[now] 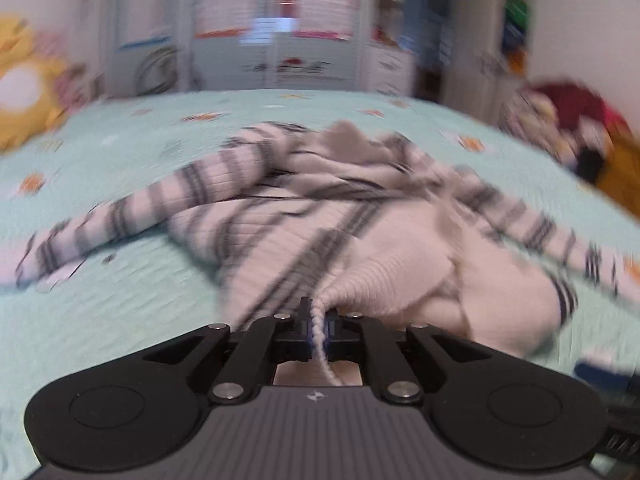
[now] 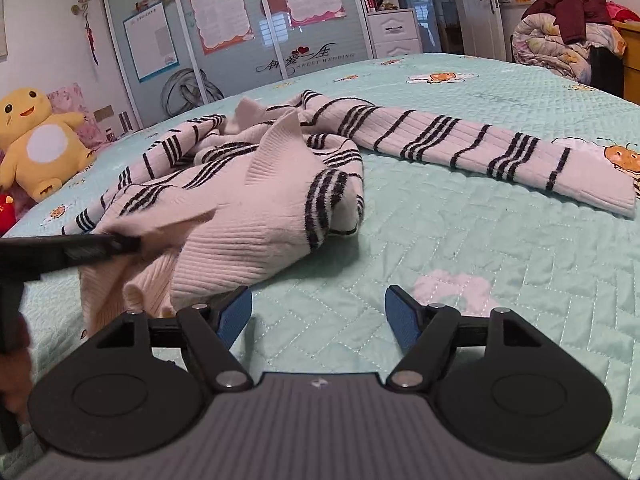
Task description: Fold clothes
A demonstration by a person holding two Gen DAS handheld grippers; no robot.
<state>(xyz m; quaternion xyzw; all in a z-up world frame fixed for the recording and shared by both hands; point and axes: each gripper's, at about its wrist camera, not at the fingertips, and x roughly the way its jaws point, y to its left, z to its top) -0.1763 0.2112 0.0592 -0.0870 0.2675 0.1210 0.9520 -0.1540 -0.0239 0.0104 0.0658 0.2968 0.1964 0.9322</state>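
Observation:
A cream sweater with black stripes (image 2: 256, 184) lies crumpled on the mint bedspread (image 2: 480, 240), one sleeve (image 2: 472, 144) stretched out to the right. In the blurred left wrist view the same sweater (image 1: 312, 216) fills the middle, and my left gripper (image 1: 318, 320) is shut on its ribbed hem edge, which runs between the pads. That left gripper (image 2: 120, 245) also shows at the left of the right wrist view, pinching the hem. My right gripper (image 2: 318, 308) stands open just above the bedspread, right of the sweater's near edge, nothing between its blue pads (image 2: 236, 312).
A yellow plush toy (image 2: 40, 140) sits at the bed's far left. A wardrobe with posters (image 2: 240, 32) stands behind the bed. A rolled quilt with dark red clothing (image 2: 560, 36) lies at the far right, beside a wooden cabinet (image 2: 630, 64). A hand (image 2: 14, 368) shows at the left edge.

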